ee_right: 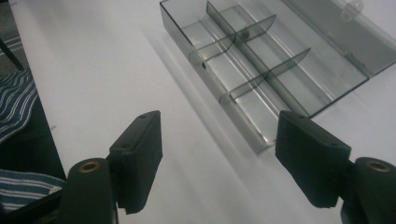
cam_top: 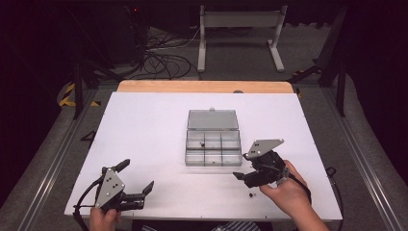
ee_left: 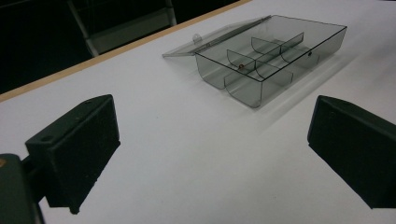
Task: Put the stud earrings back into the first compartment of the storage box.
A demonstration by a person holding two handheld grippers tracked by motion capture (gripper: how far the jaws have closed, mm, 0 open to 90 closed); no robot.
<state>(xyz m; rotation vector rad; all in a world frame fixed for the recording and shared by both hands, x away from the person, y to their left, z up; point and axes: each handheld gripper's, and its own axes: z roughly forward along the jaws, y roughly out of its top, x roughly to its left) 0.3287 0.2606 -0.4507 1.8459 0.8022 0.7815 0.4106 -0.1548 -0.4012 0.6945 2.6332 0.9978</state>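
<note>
Glossy clear-plastic box (cam_top: 213,143), matt table (cam_top: 144,134)

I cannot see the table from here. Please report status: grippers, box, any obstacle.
Left gripper open, empty, near the table edge. Right gripper open, empty, beside the compartment box. Box lid open, small dark piece inside. One small piece loose on the table; nothing blocking.

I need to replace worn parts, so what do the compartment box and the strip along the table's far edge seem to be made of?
The compartment box looks like smoke-tinted clear plastic, glossy: the dividers and the white tabletop show through its walls. The far edge strip looks like pale wood, matt, though the grain is too blurred to confirm.
</note>
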